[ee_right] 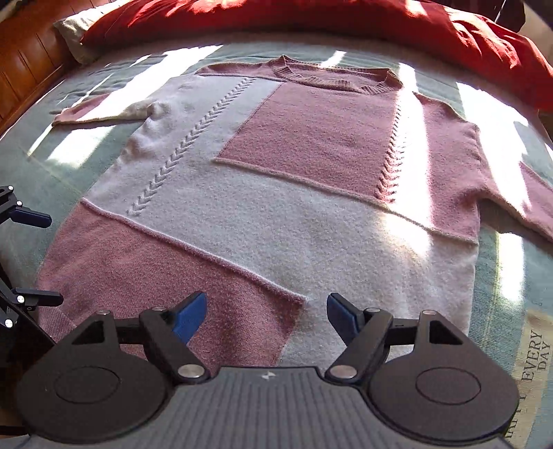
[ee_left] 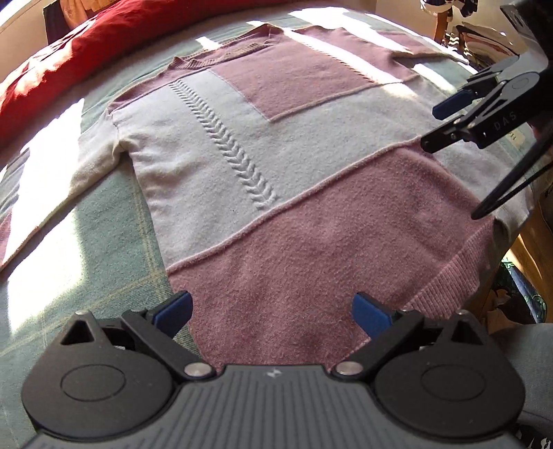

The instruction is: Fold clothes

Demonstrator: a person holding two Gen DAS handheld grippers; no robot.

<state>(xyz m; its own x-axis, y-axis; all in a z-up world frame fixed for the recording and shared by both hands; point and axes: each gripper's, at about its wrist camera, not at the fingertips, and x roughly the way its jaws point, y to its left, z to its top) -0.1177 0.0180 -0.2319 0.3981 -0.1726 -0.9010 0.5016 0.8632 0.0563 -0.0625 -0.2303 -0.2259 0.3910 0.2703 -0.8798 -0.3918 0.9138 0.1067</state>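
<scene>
A pink and white patchwork sweater (ee_left: 276, 165) lies flat, face up, on a pale green bedspread (ee_left: 103, 248); it also shows in the right wrist view (ee_right: 276, 193), both sleeves spread out. My left gripper (ee_left: 272, 311) is open and empty, hovering over the pink hem near the sweater's lower left corner. My right gripper (ee_right: 266, 312) is open and empty over the hem's middle. The right gripper also shows in the left wrist view (ee_left: 439, 124), jaws apart. The left gripper shows at the left edge of the right wrist view (ee_right: 31, 255).
A red quilt (ee_right: 311, 20) is bunched along the far side of the bed. A wooden bed frame (ee_right: 20, 58) runs at the far left. A printed label (ee_right: 534, 355) lies on the bedspread at the right. Clutter (ee_left: 484, 38) stands beyond the bed.
</scene>
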